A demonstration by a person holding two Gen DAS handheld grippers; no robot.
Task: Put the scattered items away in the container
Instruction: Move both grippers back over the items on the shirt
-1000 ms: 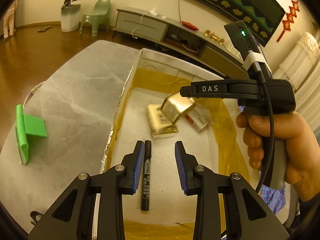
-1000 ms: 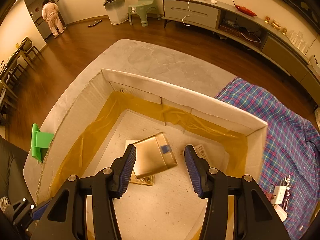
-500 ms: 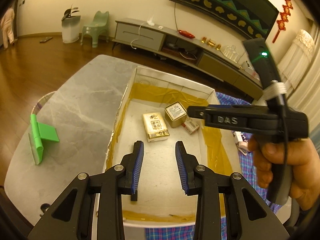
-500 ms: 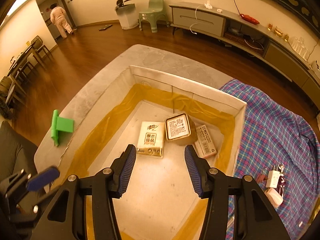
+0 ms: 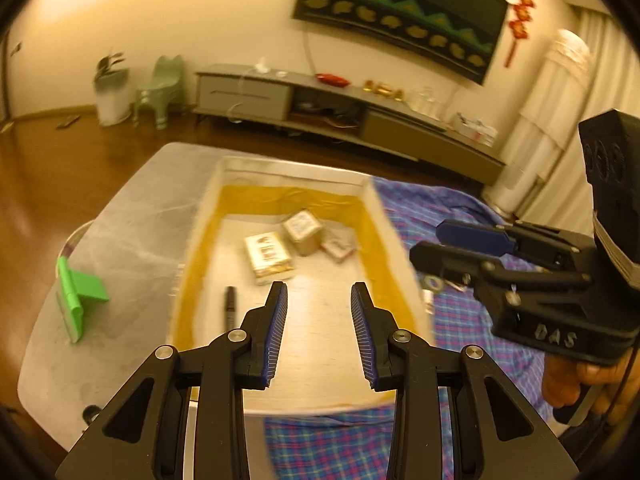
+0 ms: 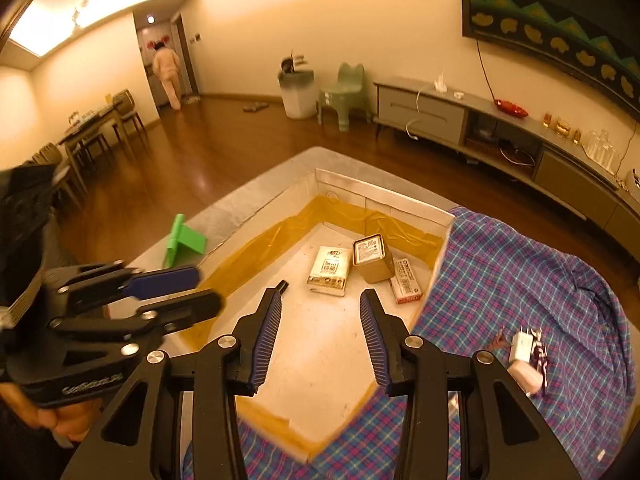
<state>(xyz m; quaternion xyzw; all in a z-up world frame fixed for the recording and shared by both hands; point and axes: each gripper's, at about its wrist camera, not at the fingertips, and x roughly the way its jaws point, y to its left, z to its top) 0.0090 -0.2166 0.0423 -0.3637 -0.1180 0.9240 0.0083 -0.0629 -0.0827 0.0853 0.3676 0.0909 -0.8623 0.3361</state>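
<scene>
Grey marble table [image 5: 132,216] bears white container [image 6: 376,196], amber tape lining its walls | inside we see marker [image 5: 230,307], tissue pack [image 6: 329,271], gold tin [image 6: 370,258], small carton [image 6: 405,281] | beside container: plaid cloth [image 6: 520,280], charger [image 6: 521,346] | left gripper [image 5: 319,330] parted, empty | right gripper [image 6: 320,338] closing, empty; both above container.

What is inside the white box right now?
The white box holds a tissue pack, a gold tin leaning over it, a small red-and-white carton and a black marker. Anything under the tin is hidden.
</scene>
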